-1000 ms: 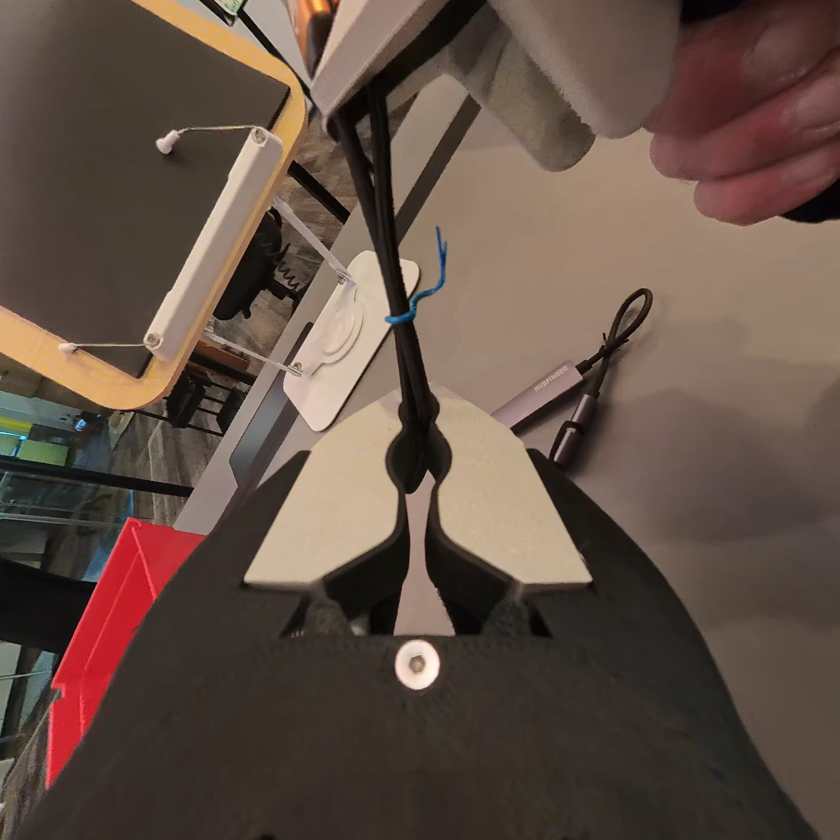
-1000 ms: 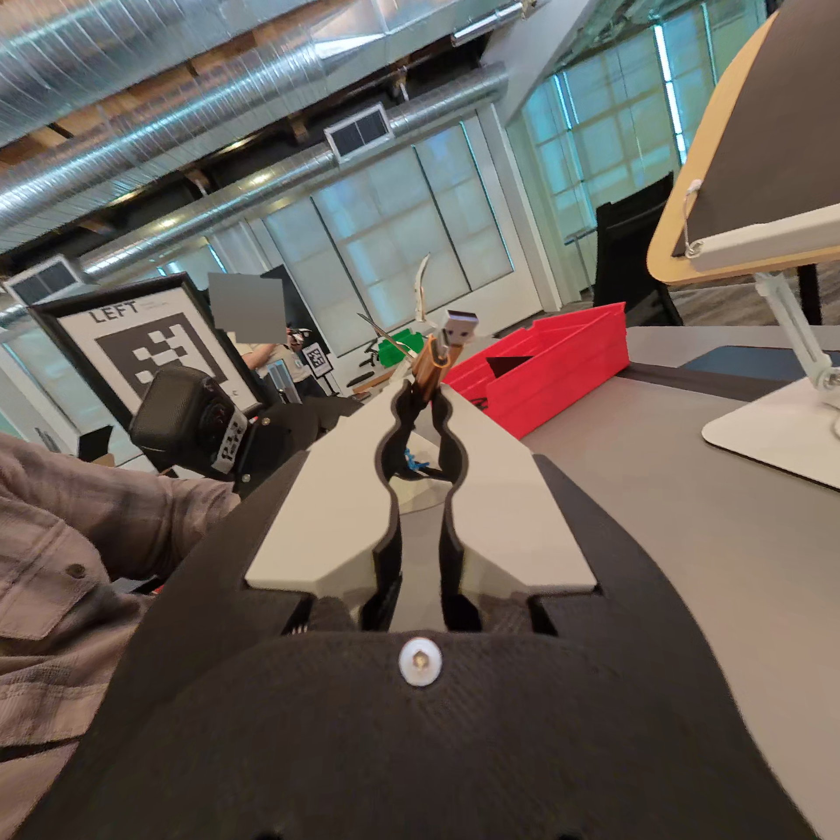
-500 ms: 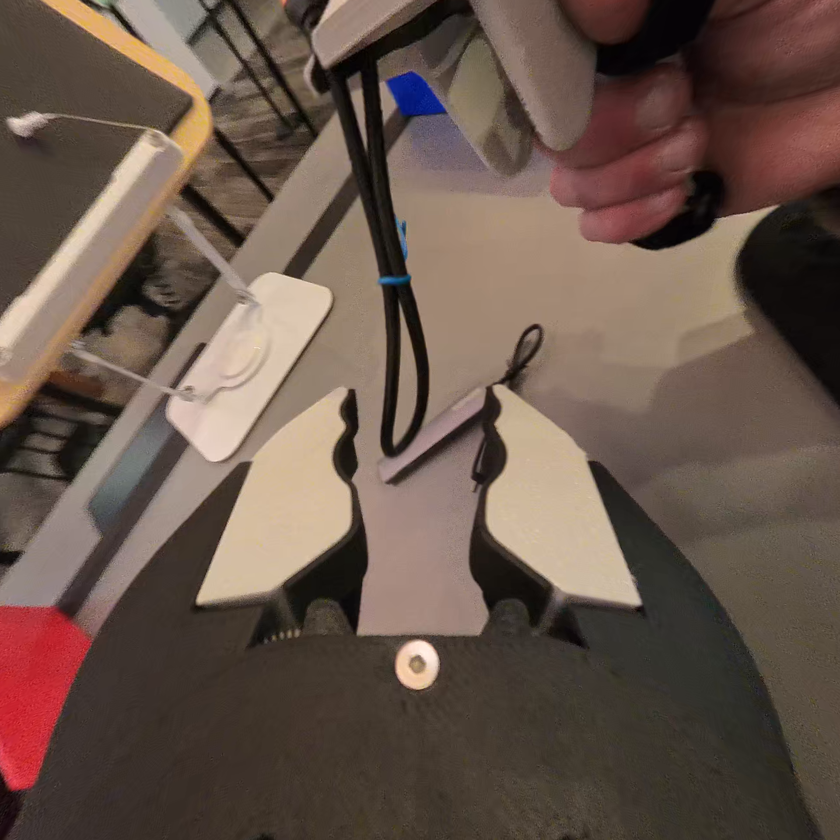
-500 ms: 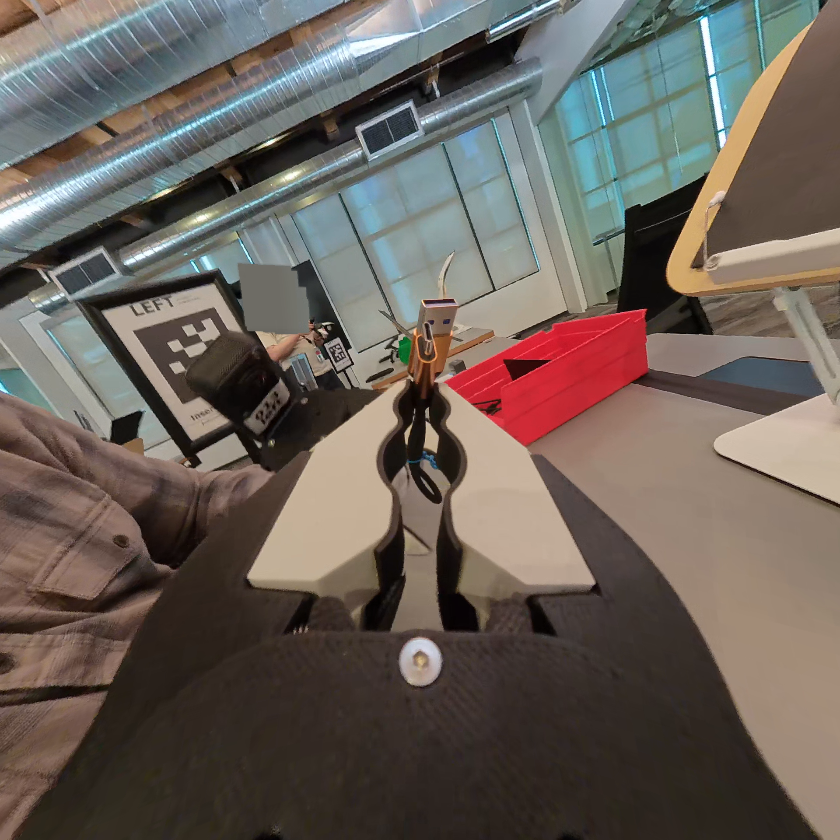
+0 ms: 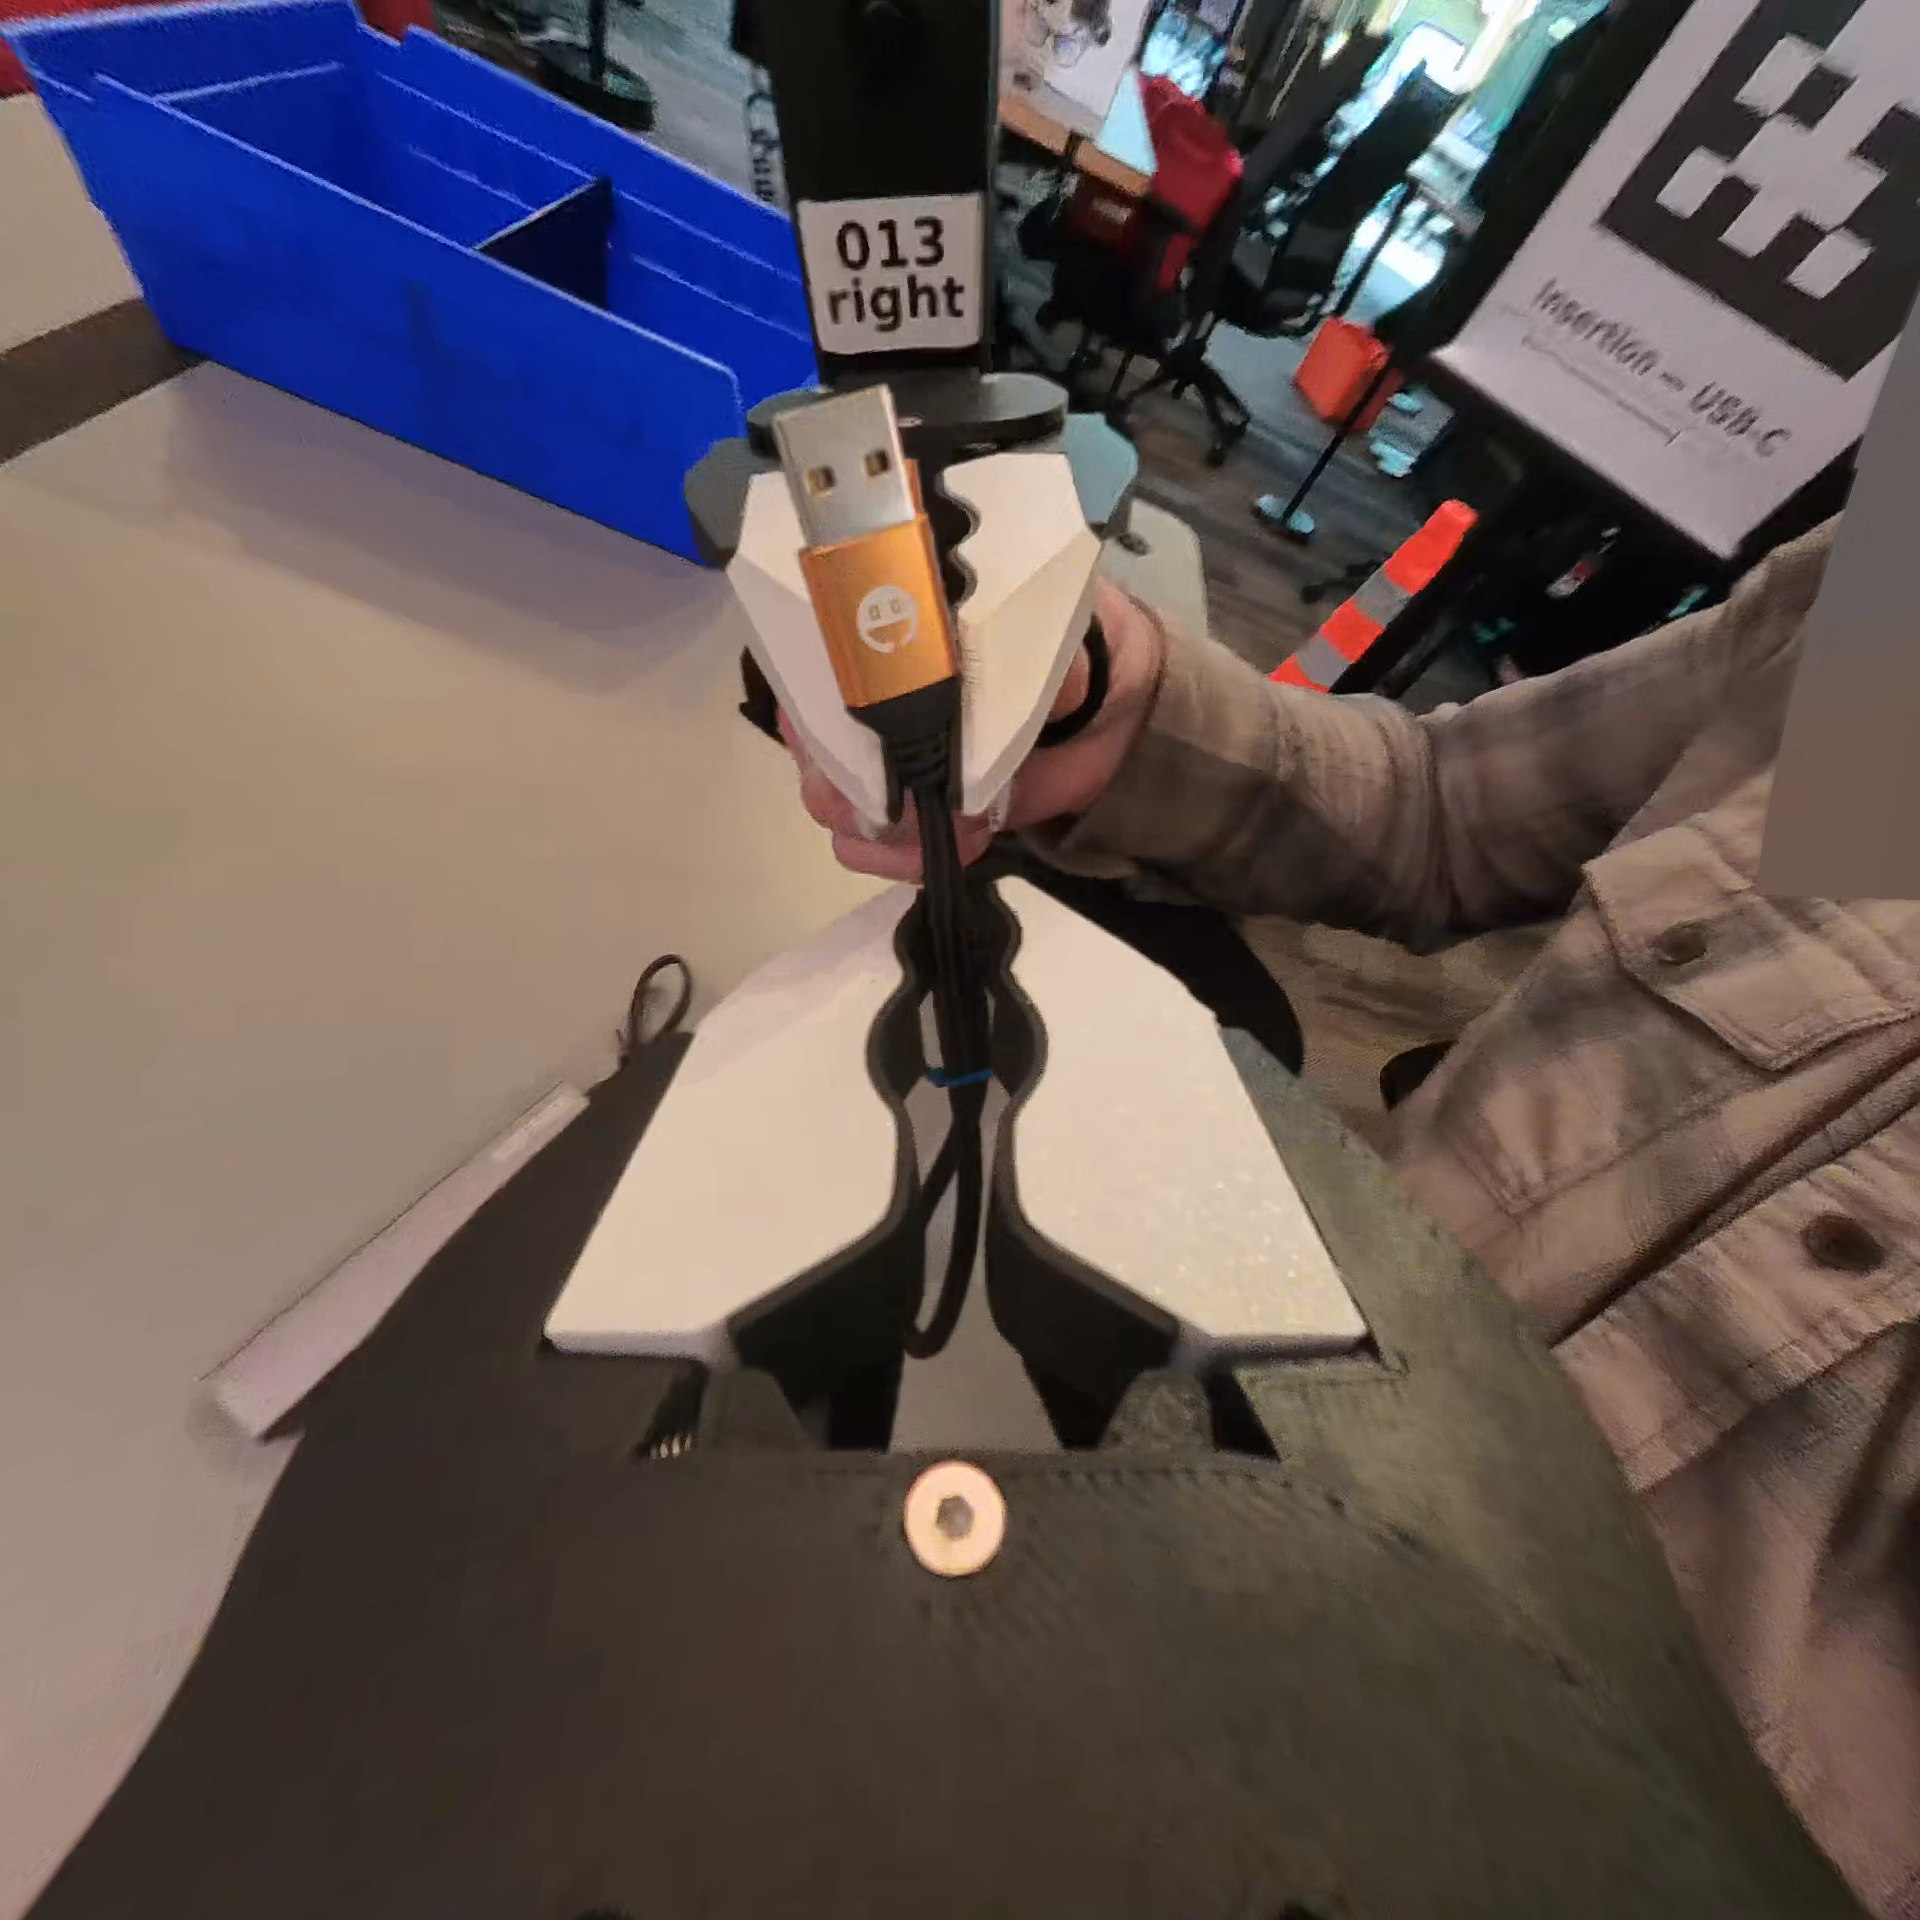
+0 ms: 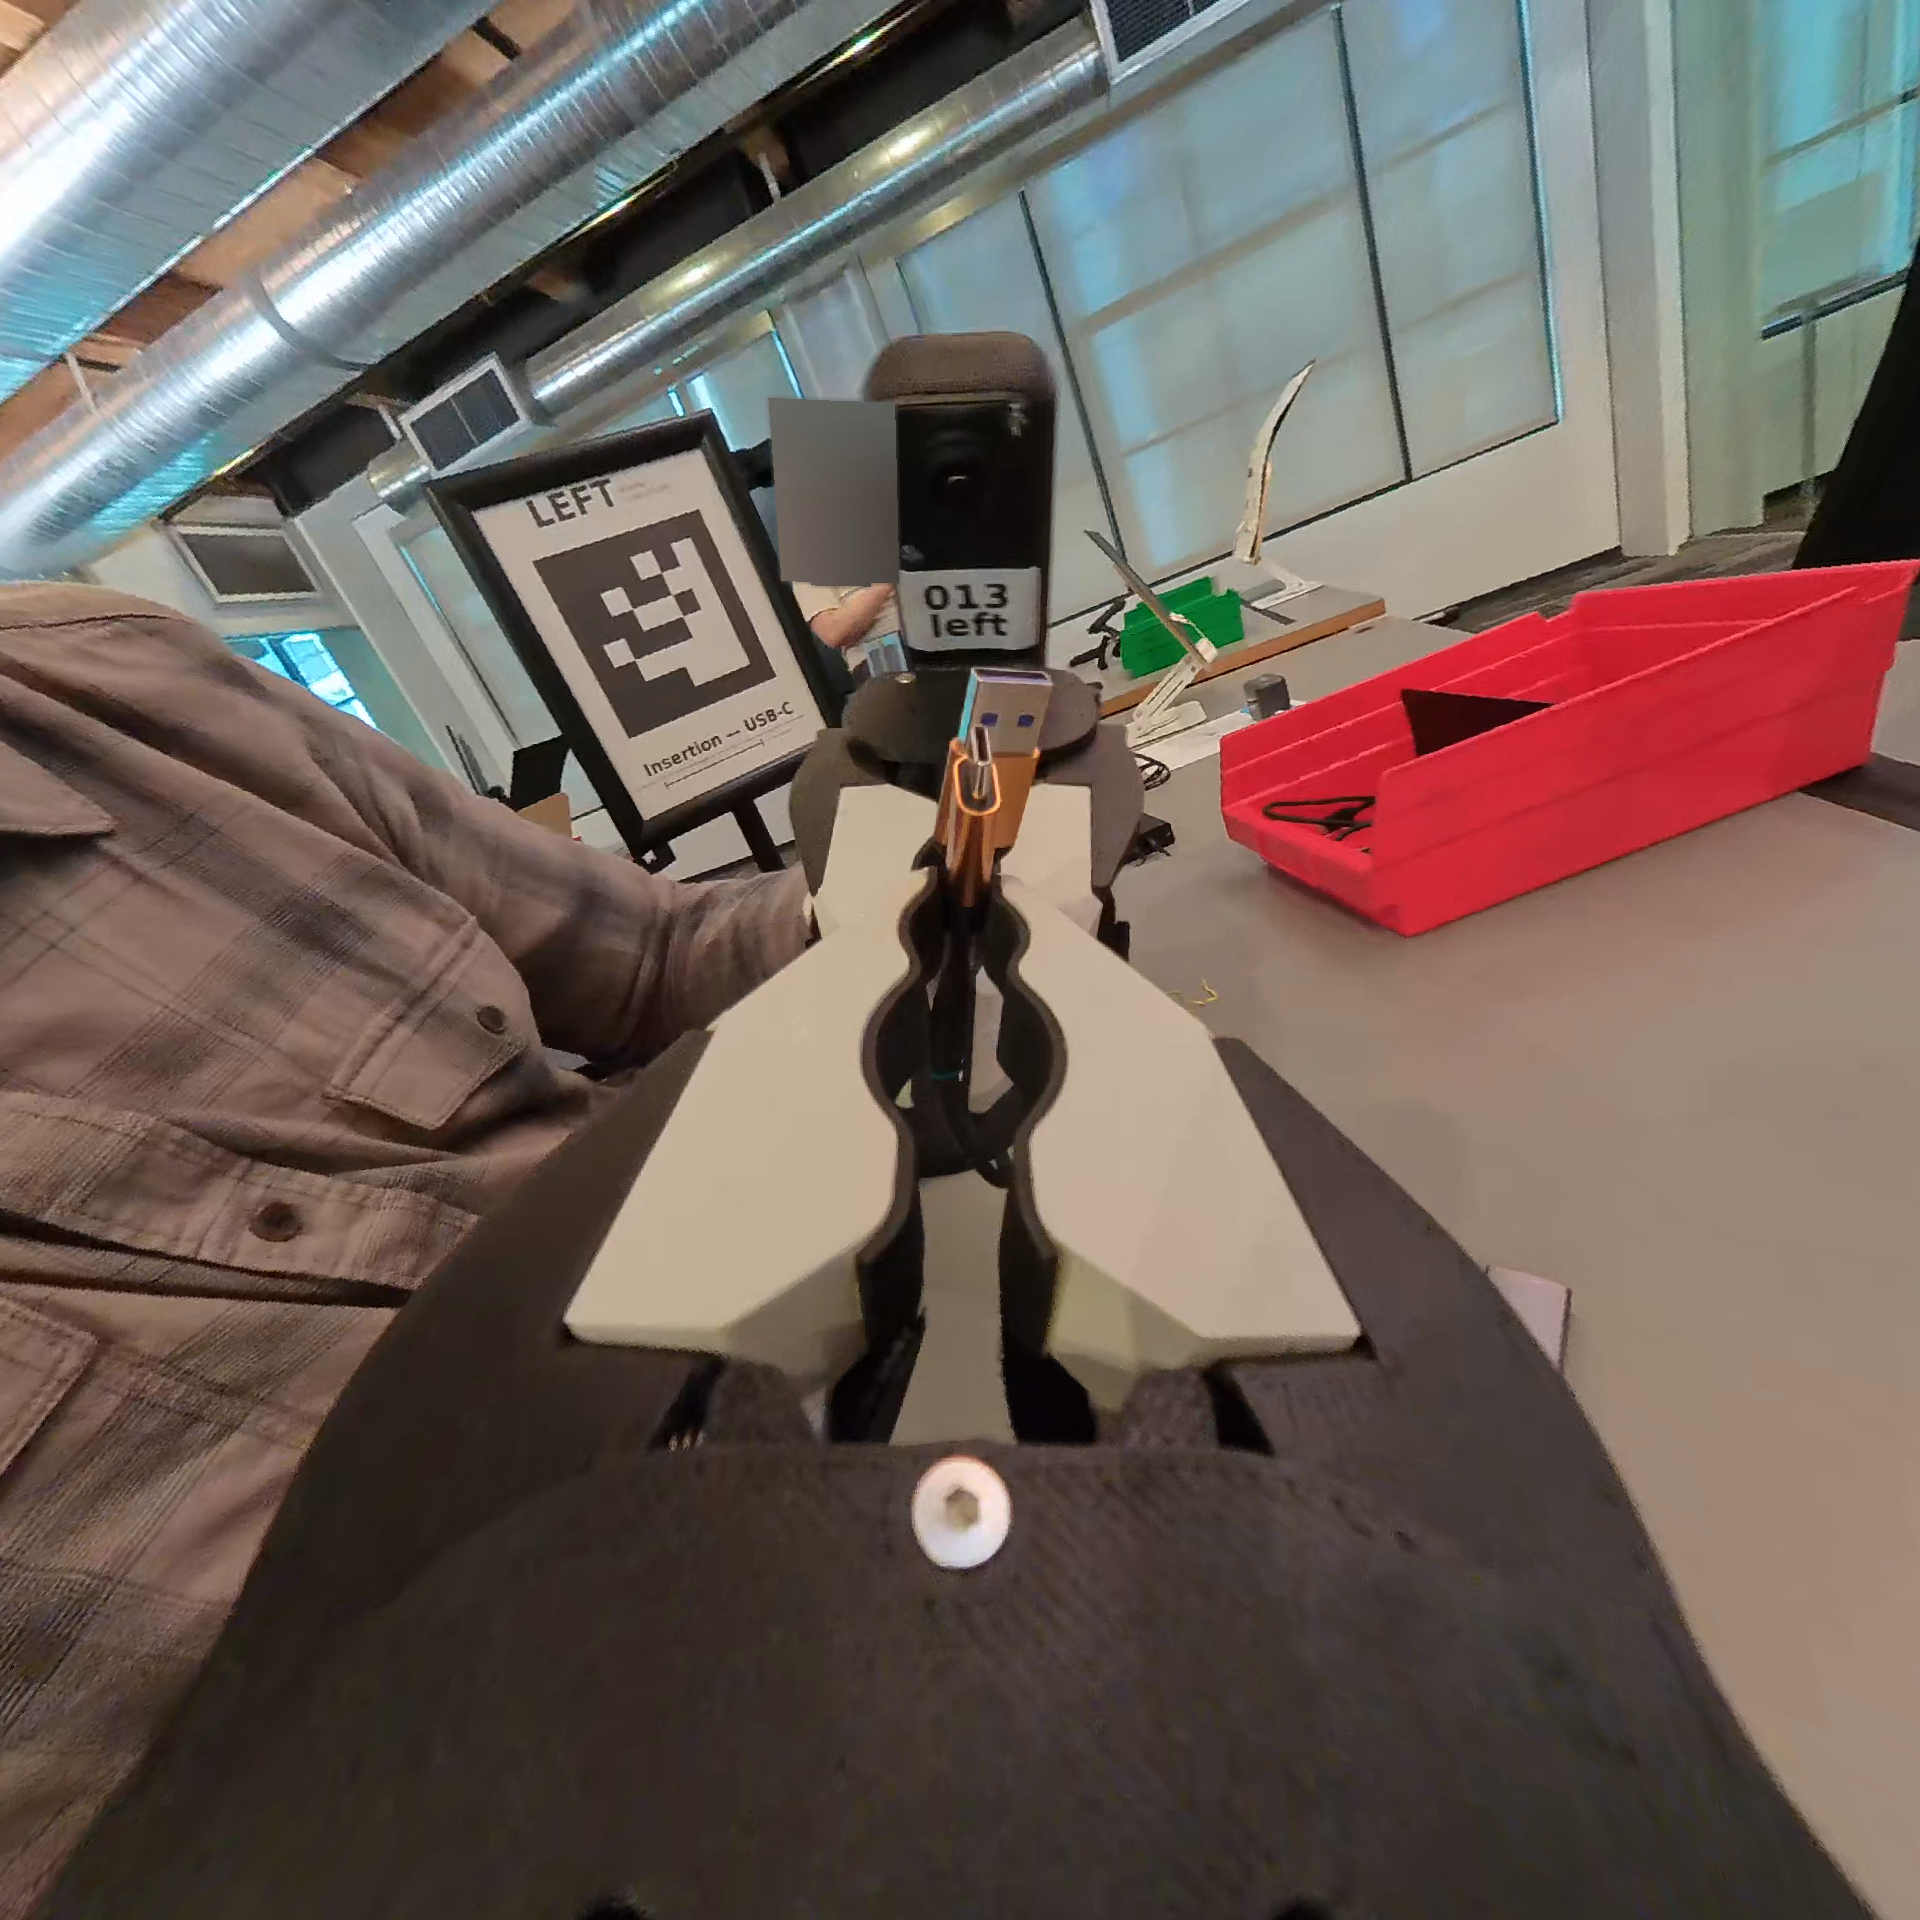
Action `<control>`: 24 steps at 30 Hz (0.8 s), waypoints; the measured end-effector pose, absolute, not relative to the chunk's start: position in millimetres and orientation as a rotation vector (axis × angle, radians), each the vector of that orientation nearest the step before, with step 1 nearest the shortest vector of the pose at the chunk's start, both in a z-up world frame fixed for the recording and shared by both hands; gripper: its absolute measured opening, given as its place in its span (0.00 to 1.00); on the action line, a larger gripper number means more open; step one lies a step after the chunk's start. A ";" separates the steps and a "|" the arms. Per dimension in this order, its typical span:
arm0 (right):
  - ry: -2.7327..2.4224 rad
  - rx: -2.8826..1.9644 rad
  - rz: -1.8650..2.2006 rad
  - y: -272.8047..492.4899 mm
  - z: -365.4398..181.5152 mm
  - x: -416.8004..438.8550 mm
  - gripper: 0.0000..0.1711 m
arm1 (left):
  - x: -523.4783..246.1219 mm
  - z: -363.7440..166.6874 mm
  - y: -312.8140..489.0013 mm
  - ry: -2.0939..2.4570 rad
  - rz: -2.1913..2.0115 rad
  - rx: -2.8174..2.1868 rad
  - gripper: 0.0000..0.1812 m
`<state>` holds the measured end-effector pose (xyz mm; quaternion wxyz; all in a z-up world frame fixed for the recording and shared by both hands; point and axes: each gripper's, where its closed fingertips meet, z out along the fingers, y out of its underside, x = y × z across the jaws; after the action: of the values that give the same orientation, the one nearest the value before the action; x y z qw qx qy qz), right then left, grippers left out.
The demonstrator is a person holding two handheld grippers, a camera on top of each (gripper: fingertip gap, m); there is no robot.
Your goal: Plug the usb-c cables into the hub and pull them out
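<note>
A black USB cable, bundled with a blue tie, ends in an orange USB-A plug and an orange USB-C plug. My right gripper is shut on the cable just below the plugs and holds them upright above the table. My left gripper faces it tip to tip, its jaws closed to a narrow gap around the cable strands below the plug. The right gripper also shows in the left wrist view. The silver hub lies on the table to the left, partly hidden by my left gripper.
A blue bin stands at the back of the grey table. A red bin holding a black cable sits on the other side. A framed marker sign stands behind. The person's plaid sleeve is close by. The gap from one gripper's tips to the other's is roughly 4 cm.
My left gripper let go of the cable loop, opened, swung away from the hub to face the right gripper, and closed again around the cable. The right gripper kept hold of the cable.
</note>
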<state>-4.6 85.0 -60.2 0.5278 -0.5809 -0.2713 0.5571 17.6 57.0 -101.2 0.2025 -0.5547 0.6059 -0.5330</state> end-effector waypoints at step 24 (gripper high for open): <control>-0.550 -1.371 1.204 93.2 -49.4 6.8 0.02 | 22.5 -73.3 80.4 1.450 -1.503 -1.476 0.06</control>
<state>6.8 93.2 -49.4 0.5794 -0.5865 -0.2351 0.5148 22.5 80.4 -73.3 0.2881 -0.5526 0.5429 -0.5629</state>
